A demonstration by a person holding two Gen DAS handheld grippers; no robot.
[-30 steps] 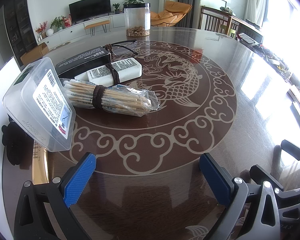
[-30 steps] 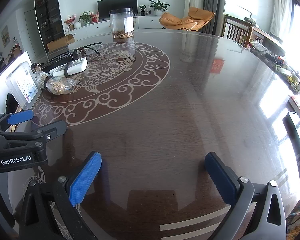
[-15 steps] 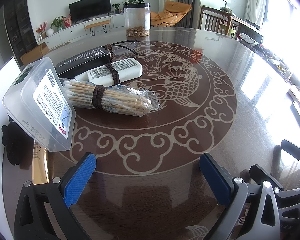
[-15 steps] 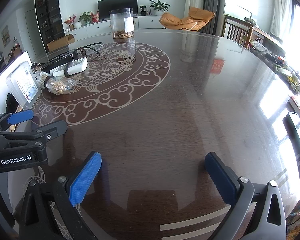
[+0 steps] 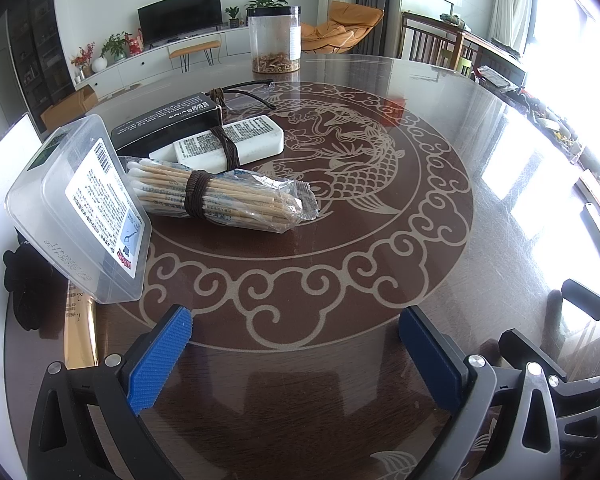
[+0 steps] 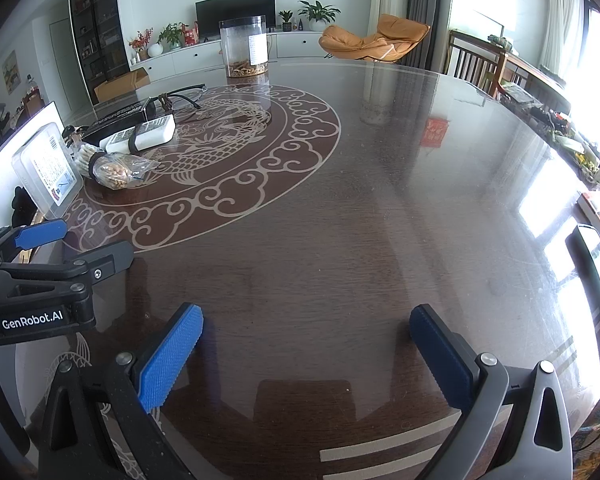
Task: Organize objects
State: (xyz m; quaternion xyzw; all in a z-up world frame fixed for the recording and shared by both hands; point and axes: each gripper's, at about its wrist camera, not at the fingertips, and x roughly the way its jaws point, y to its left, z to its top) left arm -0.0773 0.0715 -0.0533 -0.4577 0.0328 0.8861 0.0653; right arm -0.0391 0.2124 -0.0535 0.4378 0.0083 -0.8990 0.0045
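Left gripper [image 5: 294, 344]: jaws spread wide, blue pads holding nothing, hovering over the table edge, near the clear box.
Right gripper [image 6: 306, 344]: jaws equally wide apart, empty, over bare tabletop; the left gripper's body shows at its left.
Cotton swabs [image 5: 220, 200]: a plastic packet bound with a brown hair tie, lying on the dragon inlay, just beside the clear box.
Clear box [image 5: 80, 208]: lidded plastic, tilted on its edge at the left rim, printed label and barcode facing up.
White pack [image 5: 236, 146]: flat, wrapped with a brown tie, resting against a black box [image 5: 168, 120].
Glasses [image 5: 248, 90]: black-framed, behind the black box.
Jar [image 5: 274, 40]: tall, clear, dark lid, brownish contents at the bottom, at the far side.
Table [image 6: 360, 240]: round, glossy dark wood with a pale dragon-and-cloud medallion.
Room: television, plants, orange lounge chair, bright windows.
Writing: "GenRobot.AI" on the left gripper; label print too small to read.
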